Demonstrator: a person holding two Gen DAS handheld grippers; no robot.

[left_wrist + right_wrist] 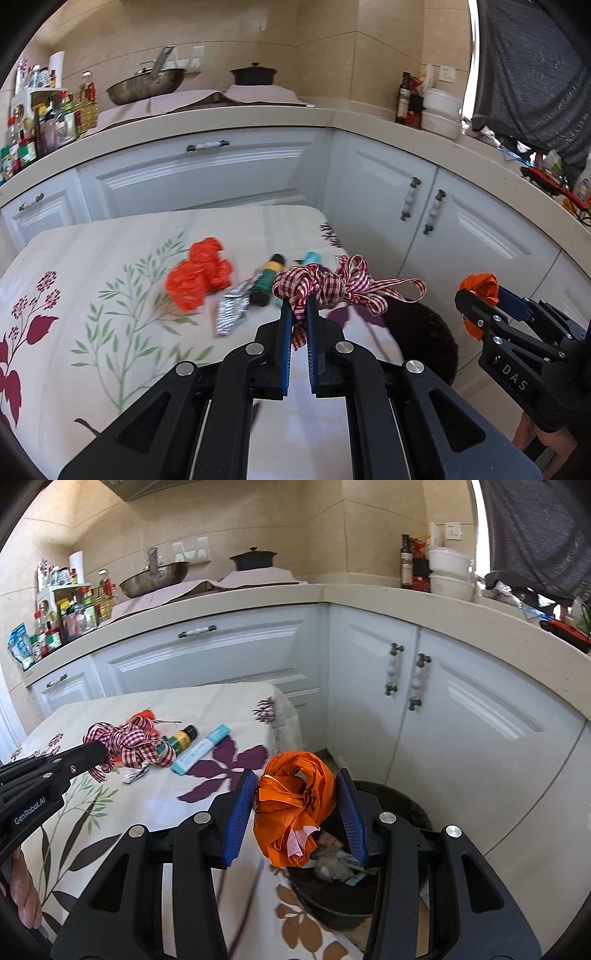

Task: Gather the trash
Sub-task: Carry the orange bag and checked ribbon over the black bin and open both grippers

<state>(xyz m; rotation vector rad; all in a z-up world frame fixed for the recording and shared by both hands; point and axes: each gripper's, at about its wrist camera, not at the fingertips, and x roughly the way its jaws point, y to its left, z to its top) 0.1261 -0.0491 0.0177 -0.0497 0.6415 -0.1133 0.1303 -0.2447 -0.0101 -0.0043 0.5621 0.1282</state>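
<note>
Left gripper [299, 308] pinched tight on checked ribbon [325, 282], frame centre. Right gripper [297, 805] part-open, clamping orange bag [295, 801] above dark bin [402, 805], lower right.

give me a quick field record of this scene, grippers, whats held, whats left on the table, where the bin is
left gripper: shut on the checked ribbon
right gripper: shut on the orange bag, above the bin
bin: dark, on the floor beside the table's edge, already holds some scraps
table: floral cloth
left on table: red bag, foil wrapper, small bottle, teal tube
</note>
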